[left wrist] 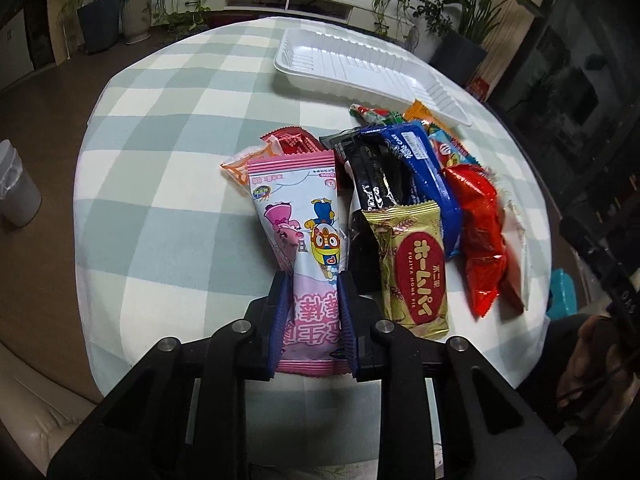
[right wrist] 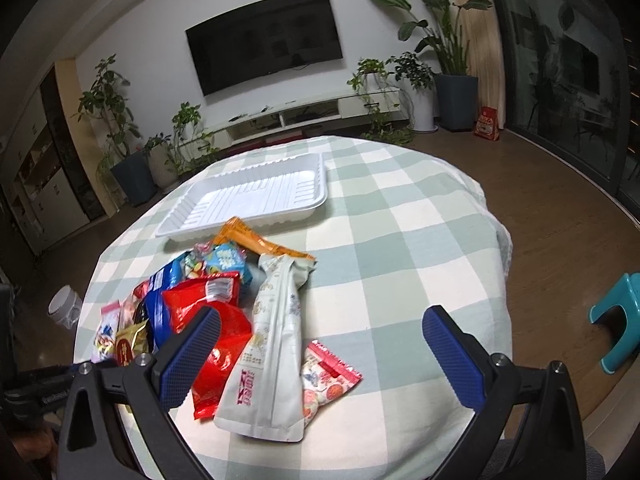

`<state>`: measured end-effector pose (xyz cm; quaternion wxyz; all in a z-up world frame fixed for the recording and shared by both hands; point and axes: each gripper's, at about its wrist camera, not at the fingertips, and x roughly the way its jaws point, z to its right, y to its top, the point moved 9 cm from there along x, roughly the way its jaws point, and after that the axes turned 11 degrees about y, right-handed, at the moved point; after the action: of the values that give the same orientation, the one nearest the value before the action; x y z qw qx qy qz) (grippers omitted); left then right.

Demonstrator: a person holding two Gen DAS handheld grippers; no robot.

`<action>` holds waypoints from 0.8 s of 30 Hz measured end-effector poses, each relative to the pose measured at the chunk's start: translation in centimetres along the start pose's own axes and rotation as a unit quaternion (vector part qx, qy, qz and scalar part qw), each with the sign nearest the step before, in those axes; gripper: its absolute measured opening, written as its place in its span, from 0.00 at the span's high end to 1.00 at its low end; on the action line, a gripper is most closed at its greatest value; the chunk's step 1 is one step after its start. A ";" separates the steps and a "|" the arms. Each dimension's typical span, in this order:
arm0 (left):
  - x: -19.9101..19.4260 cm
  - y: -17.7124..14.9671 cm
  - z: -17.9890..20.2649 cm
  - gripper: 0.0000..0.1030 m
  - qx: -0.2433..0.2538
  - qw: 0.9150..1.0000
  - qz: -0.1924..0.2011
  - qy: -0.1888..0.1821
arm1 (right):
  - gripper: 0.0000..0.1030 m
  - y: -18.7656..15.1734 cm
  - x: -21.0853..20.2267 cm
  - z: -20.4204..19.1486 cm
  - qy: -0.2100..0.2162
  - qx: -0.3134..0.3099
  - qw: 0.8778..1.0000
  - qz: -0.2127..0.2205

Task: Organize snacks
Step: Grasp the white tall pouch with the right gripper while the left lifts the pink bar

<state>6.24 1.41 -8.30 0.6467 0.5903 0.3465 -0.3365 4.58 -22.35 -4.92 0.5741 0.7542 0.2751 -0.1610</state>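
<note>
Left wrist view, lower centre: the left gripper (left wrist: 313, 280) has its blue pads pinched on the waist of a pink cartoon snack packet (left wrist: 300, 220), which bulges above the pads and runs on below them; what the packet rests on under the black frame is hidden. To its right a gold pie wrapper (left wrist: 416, 276) lies just beside it, overlapping a black packet (left wrist: 370, 178) whose lower part is covered. A blue packet (left wrist: 424, 176) and a crumpled red bag (left wrist: 482, 232) follow rightward; smaller wrappers behind them are too overlapped to make out. The white tray (left wrist: 360, 66) sits in the upper centre on the checked tablecloth (left wrist: 168, 184), its right end cut by the orange wrapper's tip. A hand shows dimly at the lower right edge.

Right wrist view: the right gripper (right wrist: 320, 354) stands spread wide with nothing between its pads, low in the frame. Its left pad covers part of the red bag (right wrist: 200, 300). A pale standing pouch (right wrist: 272, 344) lies at centre, hiding most of a small red-edged packet (right wrist: 332, 376). The tray (right wrist: 248, 204) lies above the pile, apart from it except for the orange wrapper (right wrist: 252, 240) at its rim.
</note>
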 end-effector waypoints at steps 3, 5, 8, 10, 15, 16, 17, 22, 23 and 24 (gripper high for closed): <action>-0.8 0.0 0.1 0.78 -0.006 1.000 0.010 -0.022 | 0.00 -0.4 0.5 -0.8 -0.009 -0.027 1.000 -0.011; -1.5 0.1 0.2 0.78 -0.014 0.999 0.021 -0.043 | 0.01 -0.8 1.1 -1.2 -0.011 -0.040 0.999 -0.024; -2.3 0.4 0.2 0.78 -0.022 0.997 0.038 -0.061 | 0.08 -1.2 2.0 -1.4 -0.004 -0.041 0.998 -0.047; -2.5 0.4 0.3 0.78 -0.024 0.997 0.041 -0.069 | 0.14 -1.3 2.7 -1.3 0.002 -0.034 0.997 -0.062; -2.8 0.3 1.1 0.78 -0.011 0.996 0.044 -0.073 | 0.26 -1.4 4.0 -1.4 0.012 -0.028 0.995 -0.091; -2.7 0.4 1.1 0.78 -0.011 0.996 0.045 -0.073 | 0.27 -1.5 4.4 -1.4 0.012 -0.029 0.994 -0.101; -2.7 0.4 1.1 0.78 -0.012 0.996 0.045 -0.074 | 0.29 -1.6 4.7 -1.5 0.013 -0.029 0.994 -0.106; -2.6 0.3 1.3 0.78 -0.008 0.996 0.043 -0.077 | 0.39 -2.5 6.4 -1.4 0.031 -0.008 0.989 -0.141; -2.6 0.3 1.4 0.78 -0.008 0.996 0.043 -0.077 | 0.44 -2.6 6.7 -1.4 0.037 -0.001 0.989 -0.146; -2.6 0.3 1.4 0.78 -0.008 0.996 0.044 -0.078 | 0.49 -2.6 6.9 -1.4 0.042 0.003 0.988 -0.149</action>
<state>5.18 0.13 -5.82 0.6910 0.5710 0.2715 -0.3504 8.35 -18.90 -10.39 0.5294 0.7125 0.4082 -0.2133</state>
